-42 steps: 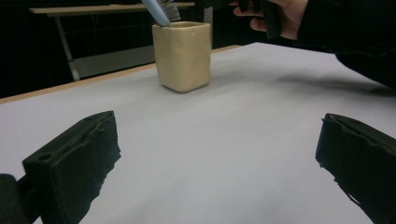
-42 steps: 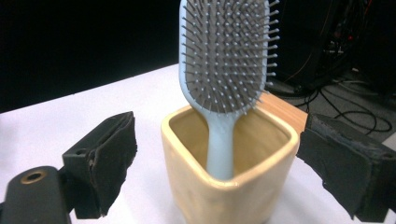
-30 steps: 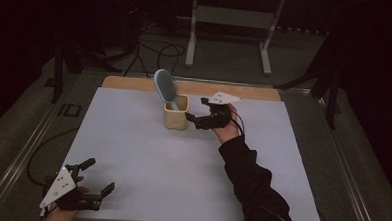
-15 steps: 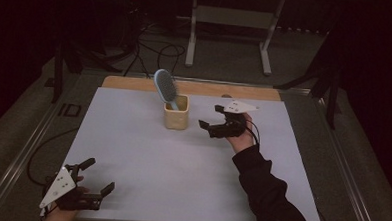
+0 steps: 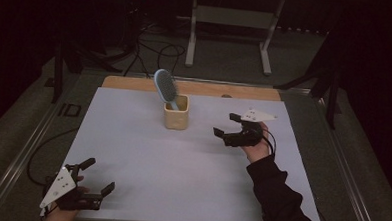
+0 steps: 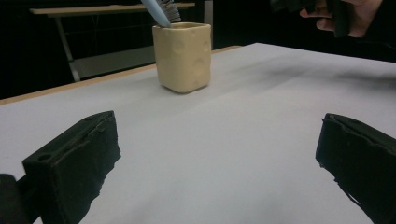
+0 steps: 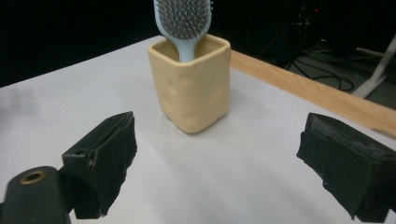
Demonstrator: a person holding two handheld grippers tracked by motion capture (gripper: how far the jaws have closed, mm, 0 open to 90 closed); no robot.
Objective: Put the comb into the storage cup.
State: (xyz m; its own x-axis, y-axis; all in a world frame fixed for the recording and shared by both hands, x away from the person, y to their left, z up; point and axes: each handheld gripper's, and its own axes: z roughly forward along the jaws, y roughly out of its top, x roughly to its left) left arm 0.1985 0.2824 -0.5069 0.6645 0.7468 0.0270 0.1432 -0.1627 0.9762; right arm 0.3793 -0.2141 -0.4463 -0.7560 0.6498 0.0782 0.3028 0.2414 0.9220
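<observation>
My right tool (image 5: 226, 128), wide open and empty, sits nearer the hairbrush (image 5: 164, 85) standing in its cup (image 5: 176, 117) at ten o'clock.

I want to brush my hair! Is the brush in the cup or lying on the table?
In the cup. The brush stands handle-down inside the yellow cup, bristle head sticking out above.

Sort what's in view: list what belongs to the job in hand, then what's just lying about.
In the job: hairbrush, standing in the yellow cup; right claw, open beside the cup.

Lying about: left claw, open; metal stand and cables on the floor.
</observation>
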